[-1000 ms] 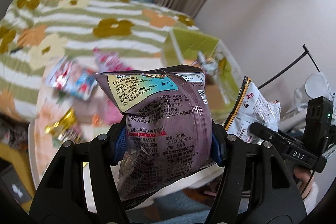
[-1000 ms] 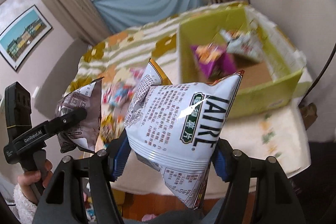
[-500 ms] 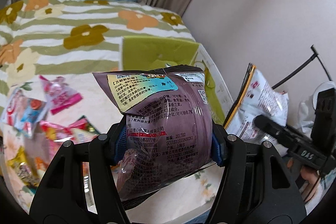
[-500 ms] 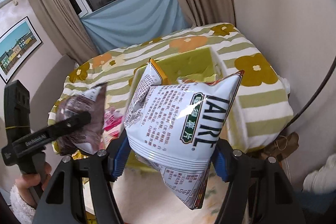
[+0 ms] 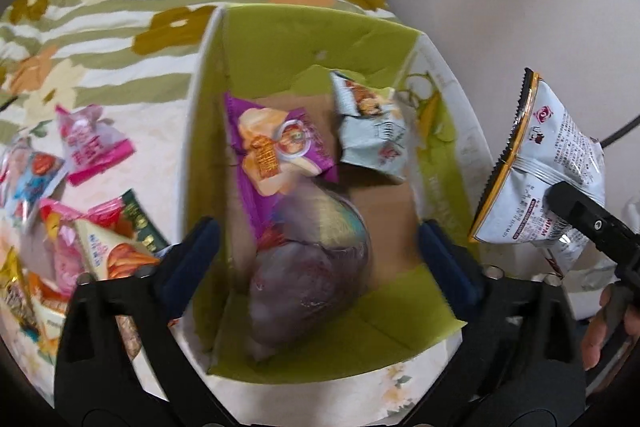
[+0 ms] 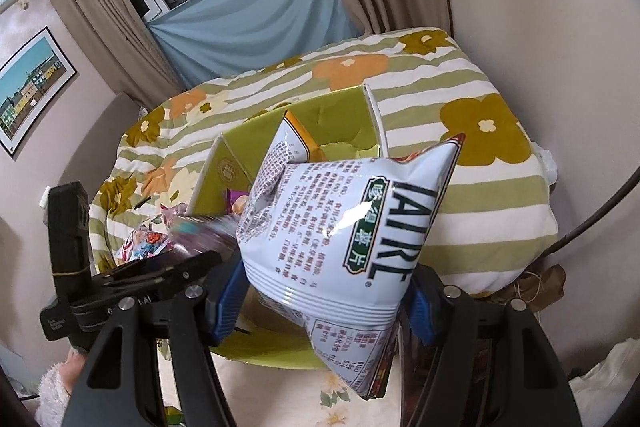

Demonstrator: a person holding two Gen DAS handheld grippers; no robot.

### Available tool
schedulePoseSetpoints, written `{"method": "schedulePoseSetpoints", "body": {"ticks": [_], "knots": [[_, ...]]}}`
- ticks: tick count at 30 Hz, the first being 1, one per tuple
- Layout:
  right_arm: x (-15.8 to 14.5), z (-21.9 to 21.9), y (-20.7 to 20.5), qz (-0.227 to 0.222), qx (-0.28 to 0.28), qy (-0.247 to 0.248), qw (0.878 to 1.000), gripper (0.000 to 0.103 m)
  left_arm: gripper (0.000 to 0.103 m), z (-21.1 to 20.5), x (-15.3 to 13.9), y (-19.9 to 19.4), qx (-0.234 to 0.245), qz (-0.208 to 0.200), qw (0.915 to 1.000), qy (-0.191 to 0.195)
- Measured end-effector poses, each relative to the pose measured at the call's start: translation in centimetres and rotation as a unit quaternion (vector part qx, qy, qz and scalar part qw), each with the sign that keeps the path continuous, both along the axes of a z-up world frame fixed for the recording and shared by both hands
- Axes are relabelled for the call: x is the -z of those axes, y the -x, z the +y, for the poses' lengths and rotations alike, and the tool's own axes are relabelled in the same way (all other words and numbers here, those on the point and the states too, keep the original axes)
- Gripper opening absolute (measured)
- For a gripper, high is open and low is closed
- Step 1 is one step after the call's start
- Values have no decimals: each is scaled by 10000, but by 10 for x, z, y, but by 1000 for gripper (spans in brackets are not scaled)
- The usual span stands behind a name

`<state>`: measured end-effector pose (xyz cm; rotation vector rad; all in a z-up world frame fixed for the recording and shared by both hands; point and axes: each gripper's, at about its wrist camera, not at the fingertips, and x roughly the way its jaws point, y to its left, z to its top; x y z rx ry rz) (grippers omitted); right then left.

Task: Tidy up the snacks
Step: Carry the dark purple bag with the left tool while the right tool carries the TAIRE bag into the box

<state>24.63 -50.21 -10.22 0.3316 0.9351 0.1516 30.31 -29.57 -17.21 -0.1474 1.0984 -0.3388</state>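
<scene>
My left gripper [image 5: 318, 241] hangs over the green-lined cardboard box [image 5: 304, 23], its jaws opening wide. The purple snack bag [image 5: 308, 279], blurred, lies below and between the blue pads, which do not touch it, and rests on the box floor against a magenta pack [image 5: 276, 155]. A pale grey pack [image 5: 372, 131] lies further back in the box. My right gripper [image 6: 326, 299] is shut on a white chip bag [image 6: 344, 227], held just right of the box. The left wrist view shows this white chip bag [image 5: 548, 163] as well.
Several loose snack packs [image 5: 96, 151] lie on the table left of the box. Behind it is a bed with a green-striped flower blanket [image 5: 120, 7]. A wall [image 5: 520, 7] stands close on the right. A person's hand [image 5: 604, 327] grips the right handle.
The left gripper moved over the box, came lower, opened and let go of the purple bag, which dropped into the box. The right gripper carried the white bag toward the box.
</scene>
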Motion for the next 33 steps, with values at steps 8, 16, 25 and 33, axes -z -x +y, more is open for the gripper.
{"method": "schedulePoseSetpoints", "body": {"ticks": [8,16,25,33], "knots": [[7,2,-10,145,-264,-59,9995,65,99,20,-6,25,-290,-93,9995,-60],[9,17,-21,100,-482,244,9985,65,99,27,-23,39,-375,-285,9985,-275],[23,31,-34,117,-5,817,9966,72,99,29,-28,50,-387,-305,9979,-427],[24,30,-8,-276,97,888,9956,94,99,30,-22,64,-370,-285,9980,-426]]}}
